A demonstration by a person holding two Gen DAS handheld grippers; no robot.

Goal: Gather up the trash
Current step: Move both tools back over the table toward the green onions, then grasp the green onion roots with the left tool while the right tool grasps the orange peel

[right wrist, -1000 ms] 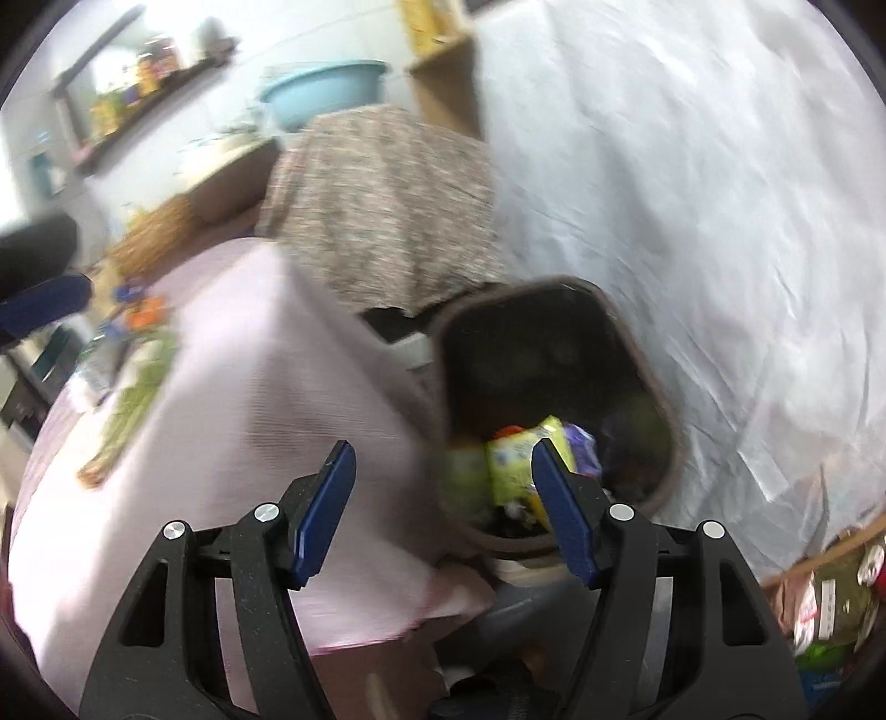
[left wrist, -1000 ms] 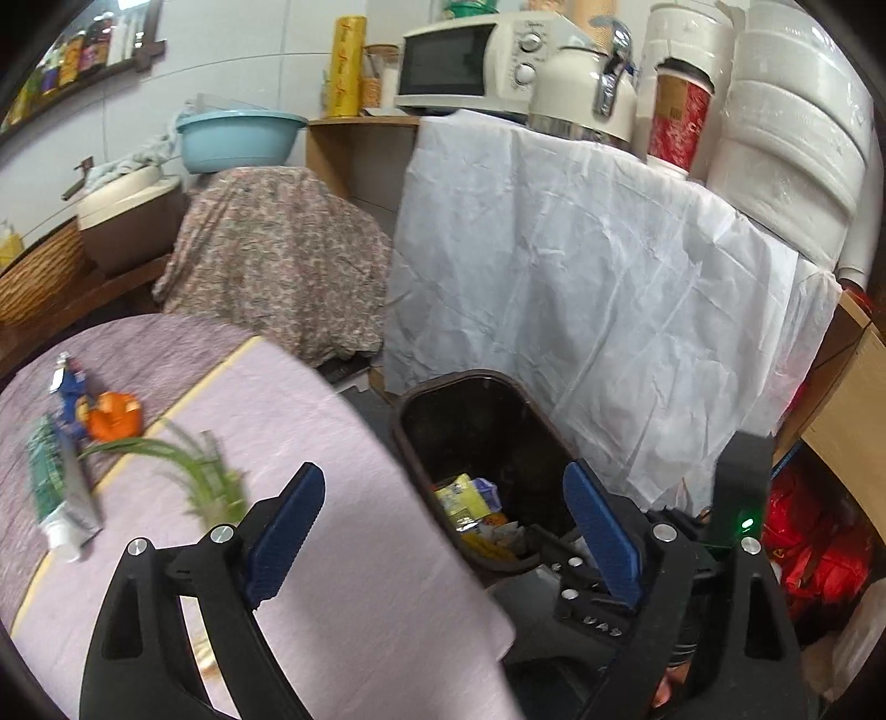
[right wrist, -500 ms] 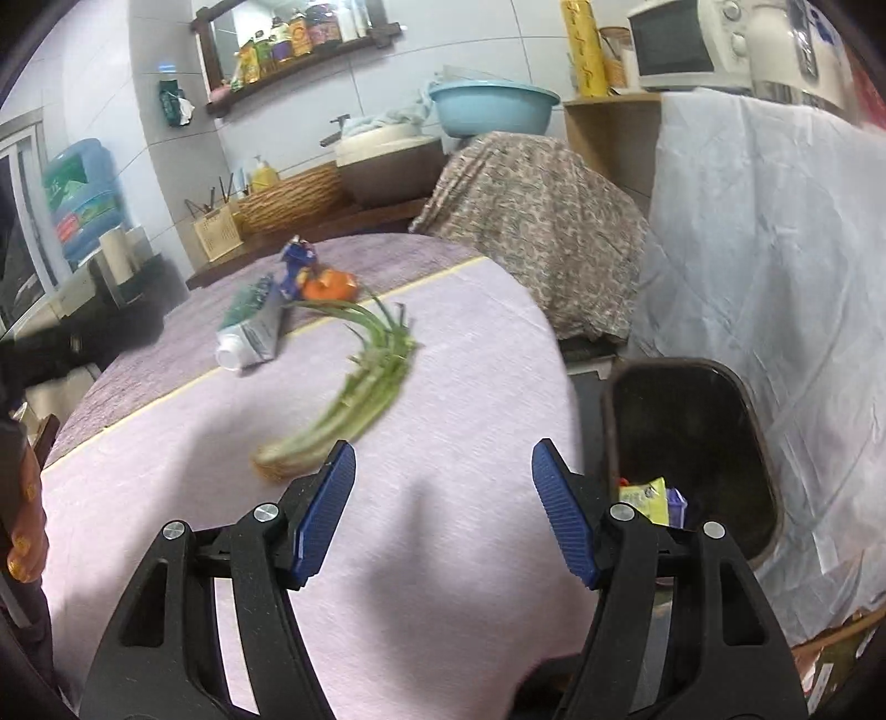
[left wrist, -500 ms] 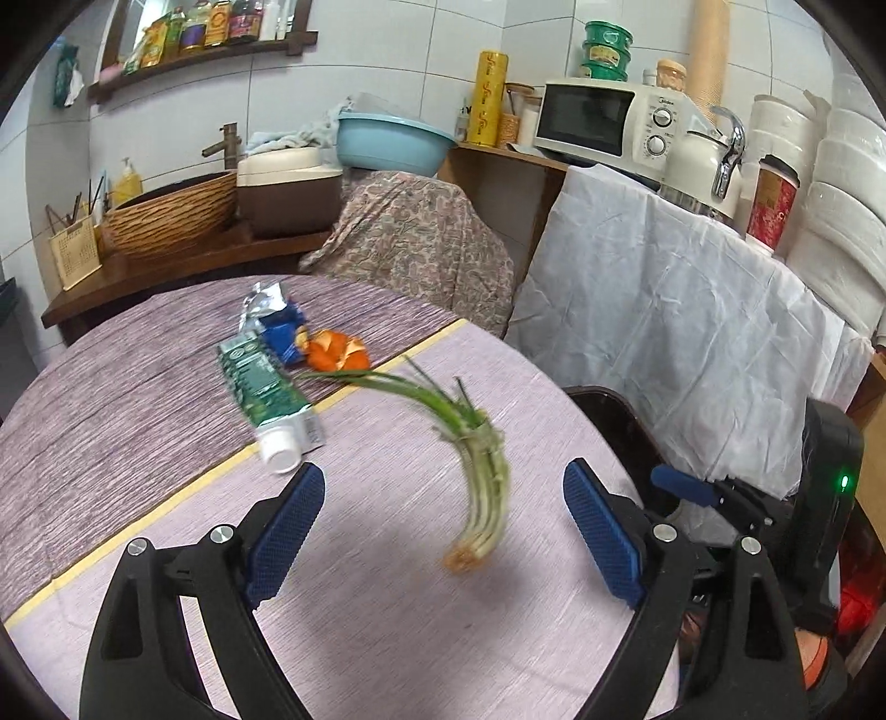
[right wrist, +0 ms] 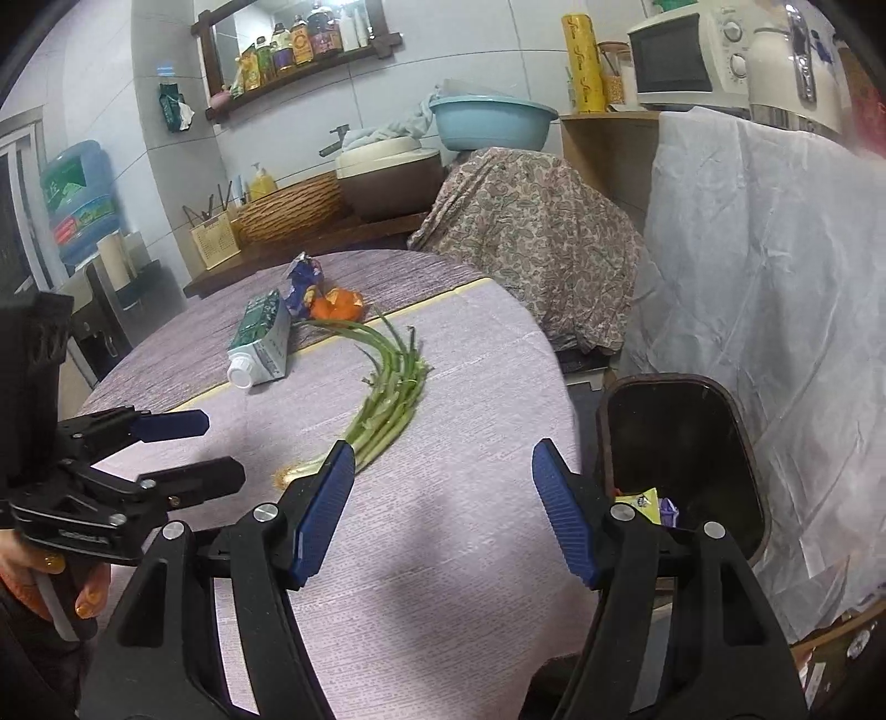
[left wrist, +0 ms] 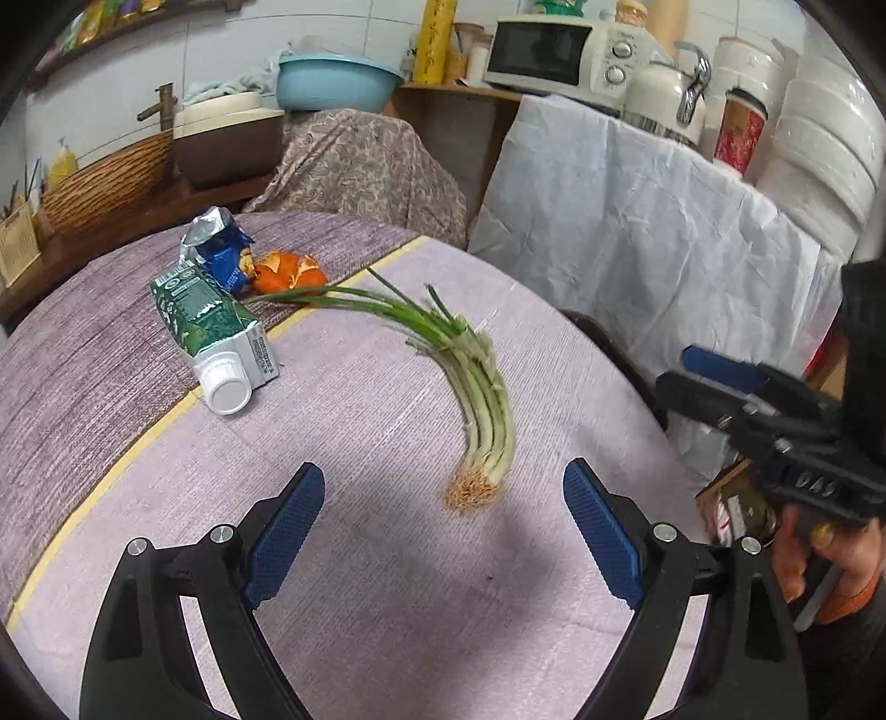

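Both jaws released & empty: left gripper over scallions, right gripper nr bin.

A white microwave and blue basin sit behind a paisley-draped object and wicker basket.

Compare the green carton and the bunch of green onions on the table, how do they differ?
The green carton is a boxy pack with a white cap; the green onions are long, thin, curved stalks with roots. The carton lies across the yellow stripe, while the onions sit mostly on the lighter cloth, nearer the left gripper. Both lie flat, ungripped.
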